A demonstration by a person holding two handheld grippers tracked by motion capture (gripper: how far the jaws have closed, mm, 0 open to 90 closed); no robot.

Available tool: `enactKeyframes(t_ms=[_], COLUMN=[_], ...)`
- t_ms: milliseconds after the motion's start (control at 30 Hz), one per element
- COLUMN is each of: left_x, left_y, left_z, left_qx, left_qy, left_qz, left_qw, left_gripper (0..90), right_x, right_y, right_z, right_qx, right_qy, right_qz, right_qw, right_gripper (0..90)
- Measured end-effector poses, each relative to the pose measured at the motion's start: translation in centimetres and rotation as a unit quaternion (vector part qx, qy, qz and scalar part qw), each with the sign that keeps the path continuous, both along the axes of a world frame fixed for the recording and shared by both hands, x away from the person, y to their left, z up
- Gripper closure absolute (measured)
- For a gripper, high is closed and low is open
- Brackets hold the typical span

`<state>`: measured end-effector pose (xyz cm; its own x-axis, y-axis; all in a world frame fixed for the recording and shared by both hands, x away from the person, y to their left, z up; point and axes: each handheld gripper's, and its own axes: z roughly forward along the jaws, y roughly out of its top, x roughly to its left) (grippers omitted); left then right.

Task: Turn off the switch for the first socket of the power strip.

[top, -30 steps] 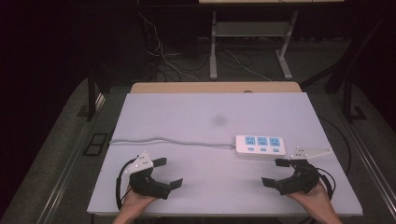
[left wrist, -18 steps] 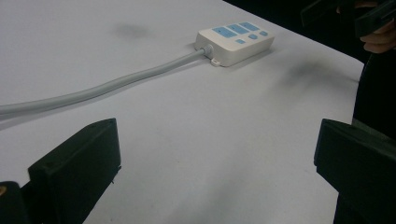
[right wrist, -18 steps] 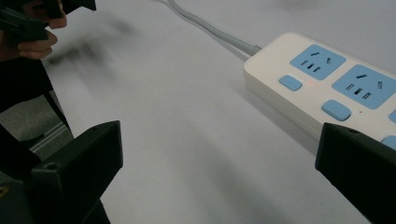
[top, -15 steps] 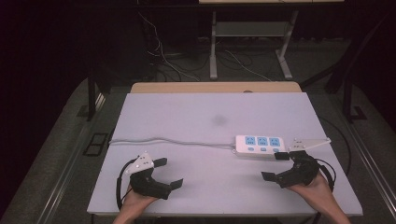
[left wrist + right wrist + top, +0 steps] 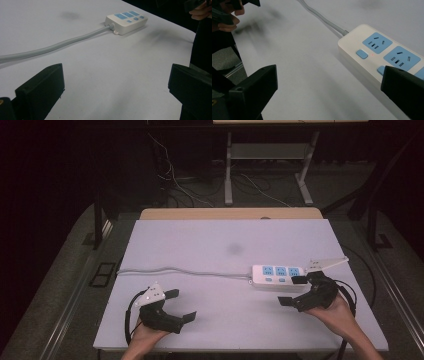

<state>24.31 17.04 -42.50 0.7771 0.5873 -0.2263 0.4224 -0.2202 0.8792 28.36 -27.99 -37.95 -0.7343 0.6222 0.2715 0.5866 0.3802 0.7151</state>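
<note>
So the right gripper [image 5: 297, 292] has just slid up to the near right end of the power strip [image 5: 277, 274], jaws spread wide and gripping nothing yet. Looks like a grab is coming. The left gripper [image 5: 179, 306] sits released on the counter [image 5: 200, 240], well apart from the strip.

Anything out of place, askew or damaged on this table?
Nothing serious. The white power strip with blue sockets lies flat and intact, its grey cable trailing left. One oddity: a faint dark smudge on the white tabletop. Both grippers are open and empty.
</note>
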Motion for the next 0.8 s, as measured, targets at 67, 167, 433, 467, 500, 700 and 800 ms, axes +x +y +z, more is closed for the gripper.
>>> enactKeyframes(t_ms=[67,167,433,467,500,700,800], left_x=[0.0,0.0,0.0,0.0,0.0,0.0,0.0], left_y=[0.0,0.0,0.0,0.0,0.0,0.0,0.0], left_z=[0.0,0.0,0.0,0.0,0.0,-0.1,-0.1], left_qx=[0.0,0.001,0.0,0.0,0.0,0.0,0.0], left_qy=[0.0,0.0,0.001,0.001,0.001,0.001,0.001], left_qz=[0.0,0.0,0.0,0.0,0.0,0.0,0.0], left_qw=[1.0,1.0,1.0,1.0,1.0,1.0,1.0], left_gripper=[0.0,0.0,0.0,0.0,0.0,0.0,0.0], right_x=[0.2,0.8,2.0,2.1,2.3,3.2,3.5], right_y=[0.1,0.5,1.3,1.4,1.4,1.9,2.2], right_z=[0.0,0.2,0.5,0.6,0.6,0.7,0.7], right_qx=[-0.002,-0.008,-0.02,-0.023,-0.025,-0.032,-0.035], right_qy=[0.001,0.006,0.009,0.011,0.012,0.015,0.018], right_qz=[0.001,0.006,0.016,0.016,0.016,0.02,0.022], right_qw=[1.0,0.9999,0.9996,0.9995,0.9995,0.9992,0.999], right_gripper=[0.5,0.5,0.5,0.5,0.5,0.5,0.5])
